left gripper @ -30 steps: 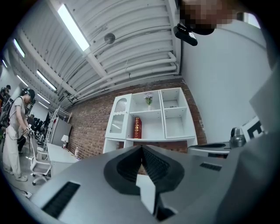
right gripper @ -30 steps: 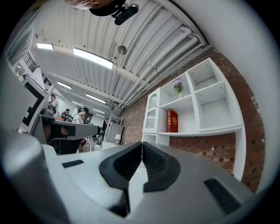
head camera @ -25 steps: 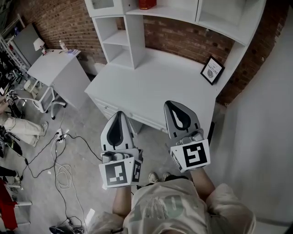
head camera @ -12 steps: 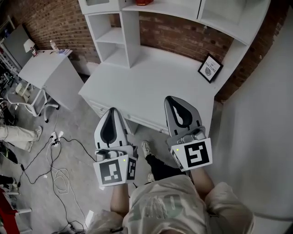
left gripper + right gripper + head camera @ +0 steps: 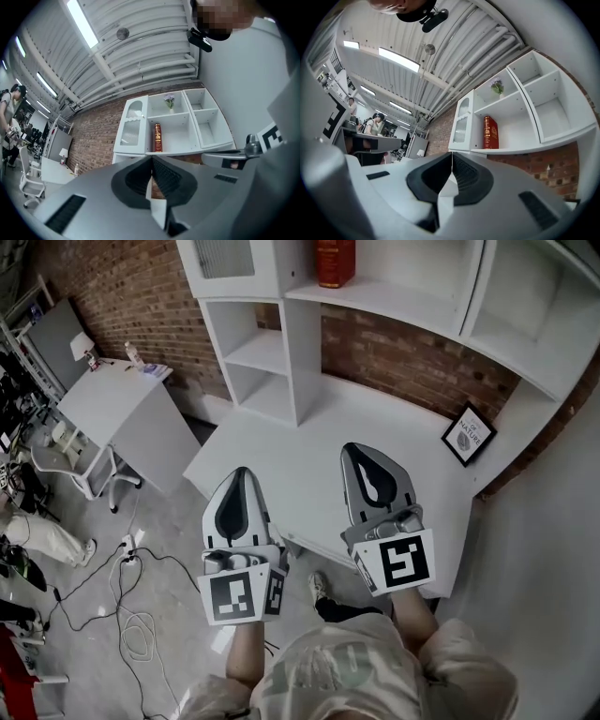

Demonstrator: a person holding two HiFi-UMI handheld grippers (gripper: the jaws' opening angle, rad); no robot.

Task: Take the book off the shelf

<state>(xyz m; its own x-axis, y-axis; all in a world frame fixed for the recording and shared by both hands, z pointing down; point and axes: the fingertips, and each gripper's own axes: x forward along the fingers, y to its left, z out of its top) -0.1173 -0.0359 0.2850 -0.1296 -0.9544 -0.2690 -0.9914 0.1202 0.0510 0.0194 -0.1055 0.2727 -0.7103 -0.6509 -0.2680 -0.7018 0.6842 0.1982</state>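
A red book stands upright on the white shelf at the frame's top. Left gripper and right gripper, both closed and empty, hover over the white desk.

book top cut off, spine lettering unreadable

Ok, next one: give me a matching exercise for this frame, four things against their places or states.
Things:
1. book
2. frame
3. flowers
4. right gripper

Places or states:
A. shut, nothing between the jaws
B. on the desk, by the brick wall
C. upright on the shelf
D. in the compartment above the book

Pairs: 1-C; 2-B; 3-D; 4-A
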